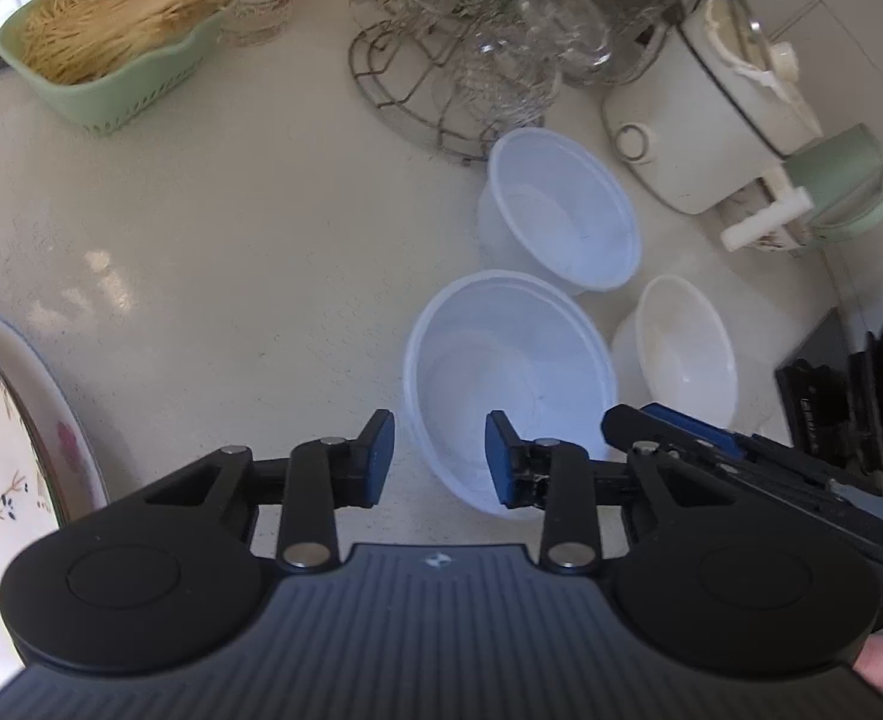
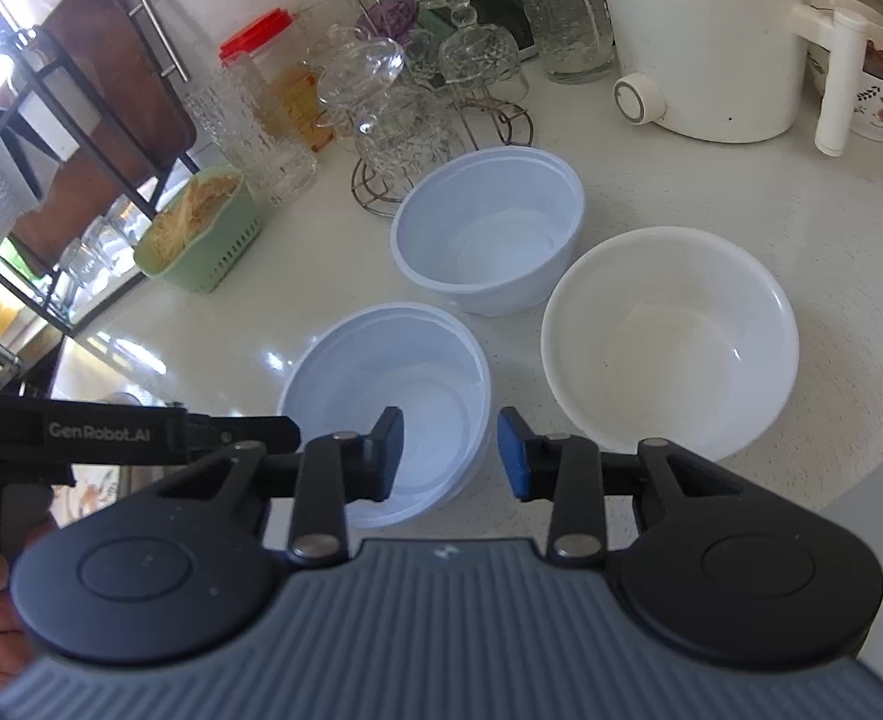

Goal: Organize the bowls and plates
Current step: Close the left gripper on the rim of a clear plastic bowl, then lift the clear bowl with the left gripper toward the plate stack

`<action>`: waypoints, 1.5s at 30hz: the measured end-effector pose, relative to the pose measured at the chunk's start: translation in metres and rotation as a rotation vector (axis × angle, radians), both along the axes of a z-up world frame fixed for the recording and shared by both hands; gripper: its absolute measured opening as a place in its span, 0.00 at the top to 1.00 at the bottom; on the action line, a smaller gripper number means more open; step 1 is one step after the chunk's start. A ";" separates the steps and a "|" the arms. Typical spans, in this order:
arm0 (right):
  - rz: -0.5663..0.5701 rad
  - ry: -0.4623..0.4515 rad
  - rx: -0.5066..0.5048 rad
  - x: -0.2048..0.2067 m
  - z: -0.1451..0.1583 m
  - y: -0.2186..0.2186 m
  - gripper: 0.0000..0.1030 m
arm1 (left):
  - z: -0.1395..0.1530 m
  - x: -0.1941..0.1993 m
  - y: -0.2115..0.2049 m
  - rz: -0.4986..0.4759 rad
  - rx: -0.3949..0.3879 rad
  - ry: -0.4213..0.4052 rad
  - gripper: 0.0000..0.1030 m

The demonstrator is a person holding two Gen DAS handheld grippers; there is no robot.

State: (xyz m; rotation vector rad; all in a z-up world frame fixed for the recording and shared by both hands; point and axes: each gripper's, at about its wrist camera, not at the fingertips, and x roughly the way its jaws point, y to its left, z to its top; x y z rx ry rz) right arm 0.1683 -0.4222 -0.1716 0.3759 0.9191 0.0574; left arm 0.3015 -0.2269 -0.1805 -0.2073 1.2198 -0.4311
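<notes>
Three bowls stand on the pale counter. The near bluish-white bowl [image 1: 510,384] [image 2: 387,396] is closest to both grippers. A second bluish-white bowl [image 1: 561,207] [image 2: 489,228] stands behind it. A cream-white bowl [image 1: 681,348] [image 2: 669,336] stands to the right. A floral plate [image 1: 9,450] lies at the left edge of the left wrist view. My left gripper [image 1: 439,456] is open and straddles the near bowl's left rim. My right gripper [image 2: 450,450] is open and straddles the same bowl's right rim.
A wire rack of glassware [image 1: 483,60] [image 2: 417,108] stands behind the bowls. A green basket of sticks [image 1: 117,42] [image 2: 201,234], a white electric cooker [image 1: 717,96] [image 2: 705,36], a green mug [image 1: 843,186] and a tall glass jar [image 2: 261,120] line the back.
</notes>
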 end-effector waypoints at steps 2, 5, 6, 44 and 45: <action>-0.001 -0.002 -0.001 0.002 -0.002 -0.001 0.63 | -0.002 0.001 -0.002 0.005 0.014 0.004 0.64; -0.010 -0.003 -0.003 0.006 -0.004 0.000 0.63 | -0.005 0.002 -0.002 0.007 0.018 0.021 0.71; -0.010 -0.004 -0.004 0.007 -0.004 0.001 0.67 | -0.006 0.002 -0.002 0.003 0.024 0.024 0.72; 0.178 0.025 0.064 0.044 -0.001 0.029 0.87 | 0.016 -0.017 0.052 0.219 0.044 -0.032 0.90; 0.188 0.025 0.062 0.043 -0.001 0.032 0.87 | 0.017 -0.019 0.054 0.225 0.050 -0.033 0.90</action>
